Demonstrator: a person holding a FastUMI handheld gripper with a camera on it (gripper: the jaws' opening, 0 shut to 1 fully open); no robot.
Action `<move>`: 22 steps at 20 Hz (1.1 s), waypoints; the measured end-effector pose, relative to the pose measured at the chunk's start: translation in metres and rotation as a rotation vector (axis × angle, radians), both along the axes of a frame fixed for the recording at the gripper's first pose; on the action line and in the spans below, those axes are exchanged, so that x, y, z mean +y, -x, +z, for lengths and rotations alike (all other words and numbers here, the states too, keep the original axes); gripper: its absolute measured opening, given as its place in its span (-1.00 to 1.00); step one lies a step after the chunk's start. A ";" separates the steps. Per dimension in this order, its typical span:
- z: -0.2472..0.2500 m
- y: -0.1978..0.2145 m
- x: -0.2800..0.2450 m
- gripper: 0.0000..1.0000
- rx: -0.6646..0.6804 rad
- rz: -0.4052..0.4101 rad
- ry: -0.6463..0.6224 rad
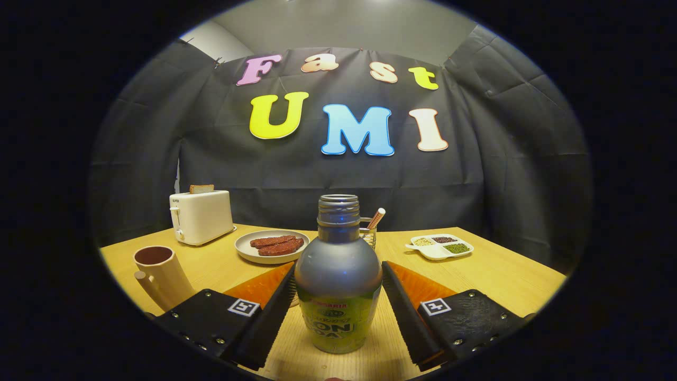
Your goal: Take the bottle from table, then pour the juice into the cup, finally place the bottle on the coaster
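Gripper (338,312): fingers spread apart, one on each side of the bottle, not pressing it.
Bottle (338,280): upright on the table (502,275), uncapped, between the fingers.
Cup (158,272): left of the fingers, near the table's edge.
Beyond: toaster (201,216), plate (272,246), divided dish (440,246).

Bottle (338,275) upright on table (502,275) between parted gripper (338,312) fingers; cup (158,272) left; plate (272,246), toaster (201,217) beyond.

Warm, fairly dim light from above leaves the table (492,275) bright and the cloth wall dark, the bottle (338,275) shows soft glare, and the edges bend and blur.
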State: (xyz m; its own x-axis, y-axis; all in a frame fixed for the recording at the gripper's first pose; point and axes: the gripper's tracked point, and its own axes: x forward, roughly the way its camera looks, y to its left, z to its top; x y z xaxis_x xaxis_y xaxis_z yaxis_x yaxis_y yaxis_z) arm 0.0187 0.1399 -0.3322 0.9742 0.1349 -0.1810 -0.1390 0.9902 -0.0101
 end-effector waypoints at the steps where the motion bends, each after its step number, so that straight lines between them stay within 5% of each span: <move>1: -0.002 -0.002 0.005 0.91 0.000 0.022 -0.006; 6: -0.004 -0.005 0.008 0.57 0.043 0.064 0.052; 10: 0.030 -0.004 0.000 0.58 0.037 0.065 0.224; 22: 0.085 0.002 0.049 0.55 0.005 0.248 0.627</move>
